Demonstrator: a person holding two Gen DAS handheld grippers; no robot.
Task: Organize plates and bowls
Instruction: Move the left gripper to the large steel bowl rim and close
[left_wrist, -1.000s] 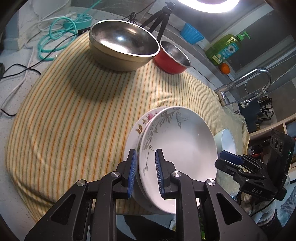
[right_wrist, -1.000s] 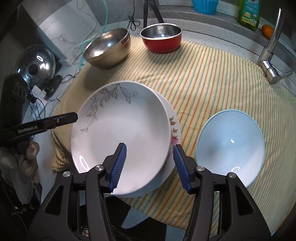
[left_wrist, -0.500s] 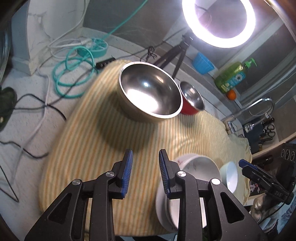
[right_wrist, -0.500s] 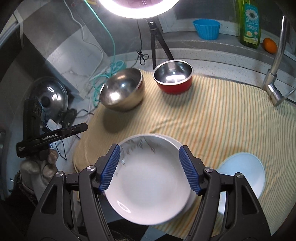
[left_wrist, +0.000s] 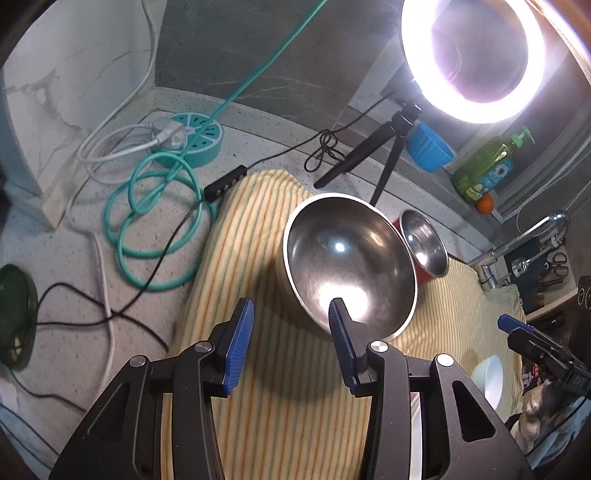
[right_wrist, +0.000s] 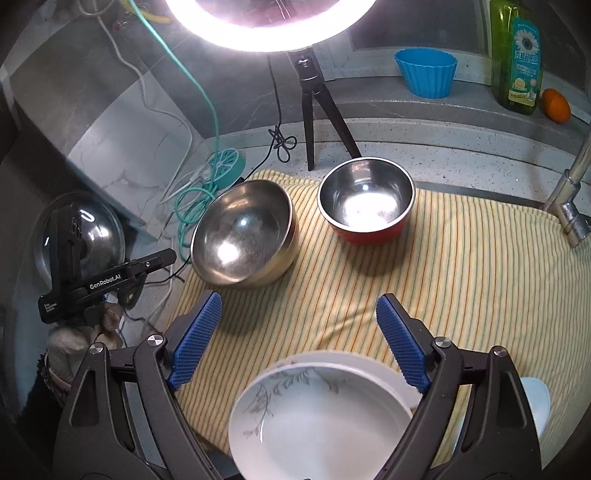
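plates: 2 plates (right_wrist: 314, 413) stacked, leaf-pattern one on top, on the striped cloth (right_wrist: 461, 266) at 6 o'clock in the right wrist view; looks like the finished part.
steel bowl: big steel bowl (left_wrist: 349, 262) loose at 12 o'clock of the left pads, tilted on the cloth.
red bowl: red bowl (right_wrist: 365, 199) just beside the steel bowl at its 2 o'clock, not nested.
white bowl: small white bowl (left_wrist: 489, 376) at the cloth's near edge, 4 o'clock in the left view, apart from the other bowls.
progress: judged roughly halfway; plates stacked, 3 bowls left to gather.
left gripper: left gripper (left_wrist: 291, 328) jaws just been opening, part open, nothing between them; right pad overlaps the steel bowl rim in view, contact unclear.
right gripper: right gripper (right_wrist: 299, 332) jaws just been opening, wide apart, holding nothing, over bare cloth above the plates.
pose: both tilt steeply down and forward toward the bowls.
next: likely left takes the steel bowl rim.
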